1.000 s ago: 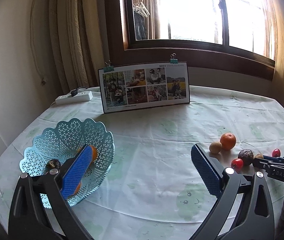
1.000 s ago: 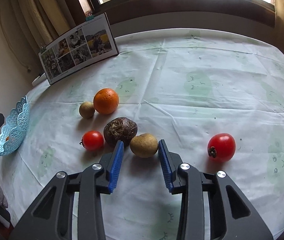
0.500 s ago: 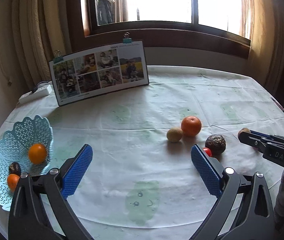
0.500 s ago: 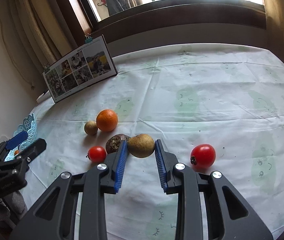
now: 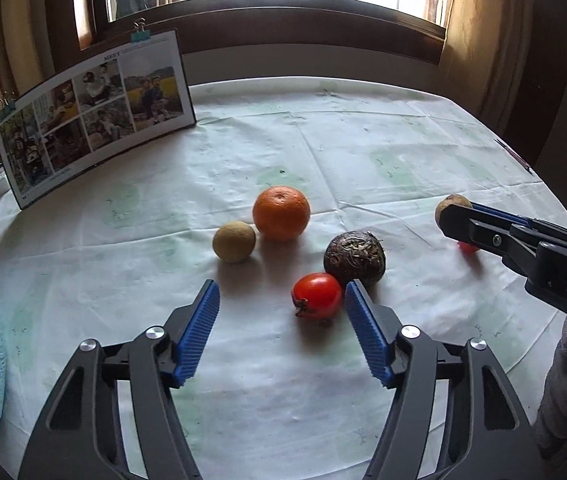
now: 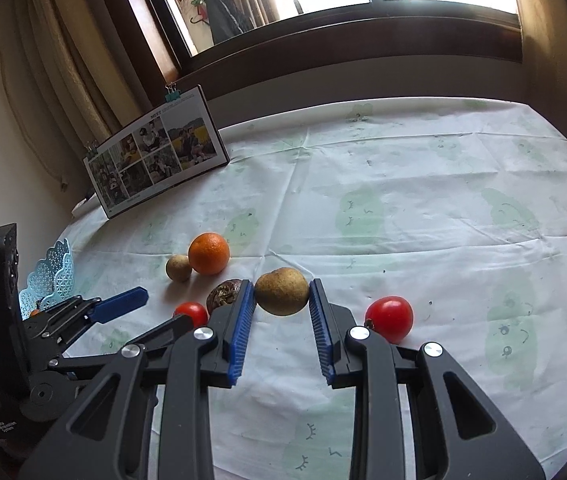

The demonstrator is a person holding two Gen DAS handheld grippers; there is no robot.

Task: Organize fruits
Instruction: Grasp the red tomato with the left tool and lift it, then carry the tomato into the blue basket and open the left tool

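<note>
Our right tool [image 6: 281,300] grips the tan-brown oval fruit [image 6: 281,291], lifted for the pale-blue lattice plastic basket [image 6: 49,280]; our left tool [image 5: 281,306], spread wide, must close on the small red tomato [image 5: 317,295].

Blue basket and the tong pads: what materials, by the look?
Basket: looks like moulded plastic, pale blue, with a lace-like open lattice and scalloped rim. Pads on the left tongs: probably rubber or soft plastic, matte blue, finely ribbed.
</note>
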